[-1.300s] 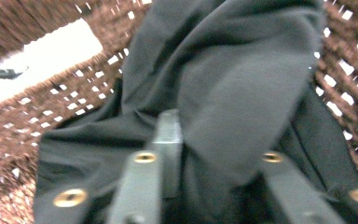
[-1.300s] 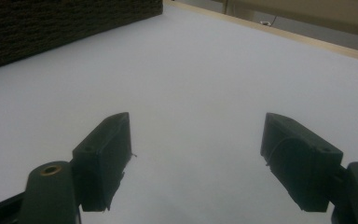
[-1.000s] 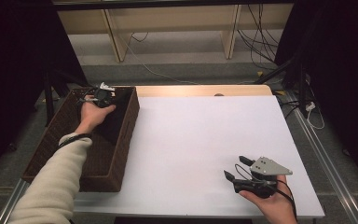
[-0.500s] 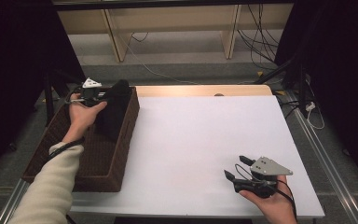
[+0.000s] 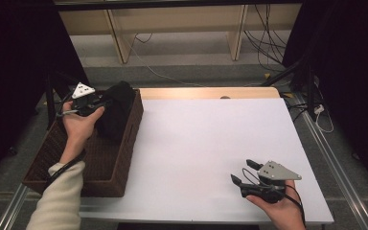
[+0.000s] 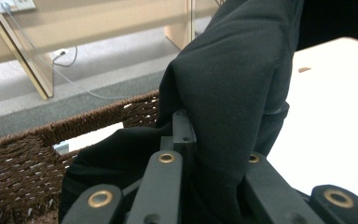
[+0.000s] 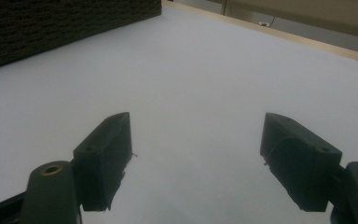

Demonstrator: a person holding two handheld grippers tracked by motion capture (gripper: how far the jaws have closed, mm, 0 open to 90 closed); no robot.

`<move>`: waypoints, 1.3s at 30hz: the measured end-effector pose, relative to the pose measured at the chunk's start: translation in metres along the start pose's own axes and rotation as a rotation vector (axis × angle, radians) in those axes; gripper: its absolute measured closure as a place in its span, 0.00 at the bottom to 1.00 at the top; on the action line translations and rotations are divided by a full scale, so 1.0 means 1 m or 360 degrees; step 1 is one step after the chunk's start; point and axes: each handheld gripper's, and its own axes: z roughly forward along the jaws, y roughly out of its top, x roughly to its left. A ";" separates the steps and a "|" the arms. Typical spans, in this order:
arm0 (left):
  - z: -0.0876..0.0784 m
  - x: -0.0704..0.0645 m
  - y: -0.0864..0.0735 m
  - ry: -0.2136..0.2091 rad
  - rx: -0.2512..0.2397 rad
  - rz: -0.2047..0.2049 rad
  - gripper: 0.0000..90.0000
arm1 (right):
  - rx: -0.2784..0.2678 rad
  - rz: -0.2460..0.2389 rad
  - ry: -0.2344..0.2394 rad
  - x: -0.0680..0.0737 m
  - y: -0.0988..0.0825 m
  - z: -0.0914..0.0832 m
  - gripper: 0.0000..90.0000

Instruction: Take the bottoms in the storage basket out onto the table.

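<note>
Two grippers, one black garment and one woven basket are counted. Nearest, at the front edge of the white counter (image 5: 211, 143), the right gripper (image 5: 242, 173) is held low with its jaws spread wide and nothing between them. Farther back at the left, the left gripper (image 5: 106, 101) is closed tightly on a fold of the black garment (image 5: 117, 109), which is held bunched above the far end of the brown wicker basket (image 5: 103, 165).

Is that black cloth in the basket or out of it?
Partly out: the left gripper pinches the black cloth and holds it above the basket rim, its lower end hanging inside.
</note>
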 end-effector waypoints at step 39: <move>-0.036 -0.006 0.019 0.0041 -0.0222 0.0010 0.94 | -0.0017 0.0022 0.0029 -0.001 -0.001 0.000 0.28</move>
